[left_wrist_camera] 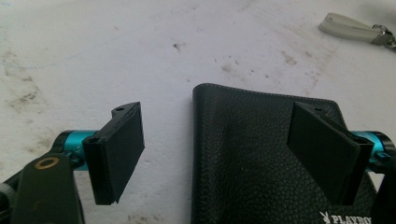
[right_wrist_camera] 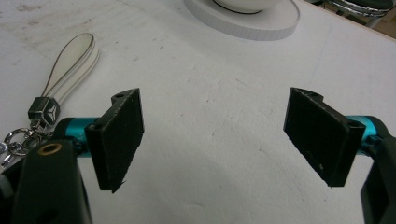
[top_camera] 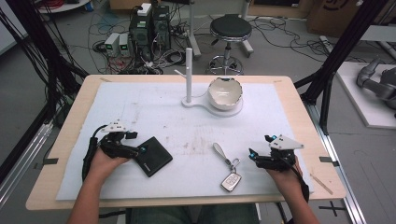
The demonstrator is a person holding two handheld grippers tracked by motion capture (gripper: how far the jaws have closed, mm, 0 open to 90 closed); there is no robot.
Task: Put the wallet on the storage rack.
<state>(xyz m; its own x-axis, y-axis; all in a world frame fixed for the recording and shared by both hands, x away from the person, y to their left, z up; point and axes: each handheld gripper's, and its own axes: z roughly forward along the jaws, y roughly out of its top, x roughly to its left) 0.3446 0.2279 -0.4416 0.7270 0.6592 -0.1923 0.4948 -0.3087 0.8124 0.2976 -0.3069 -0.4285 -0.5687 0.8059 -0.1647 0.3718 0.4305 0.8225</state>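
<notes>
A black leather wallet [top_camera: 155,158] lies flat on the white mat at the front left. My left gripper [top_camera: 140,150] hovers at its left edge, jaws open. In the left gripper view the wallet [left_wrist_camera: 252,163] lies under my left gripper [left_wrist_camera: 217,121]: one jaw hangs over the leather, the other over bare mat. A car key fob [top_camera: 231,181] with a pale strap [top_camera: 218,150] lies at the front centre. To its right my right gripper [top_camera: 258,148] stands open over bare mat. The right gripper view shows my right gripper [right_wrist_camera: 212,105] with the strap [right_wrist_camera: 70,65] off to its left.
A cracked white bowl [top_camera: 225,92] sits on a white stand [top_camera: 236,110] with an upright post [top_camera: 188,70] at the back centre of the mat. The stand's base [right_wrist_camera: 243,23] shows ahead of the right gripper. A stool and cables lie on the floor beyond the table [top_camera: 79,100].
</notes>
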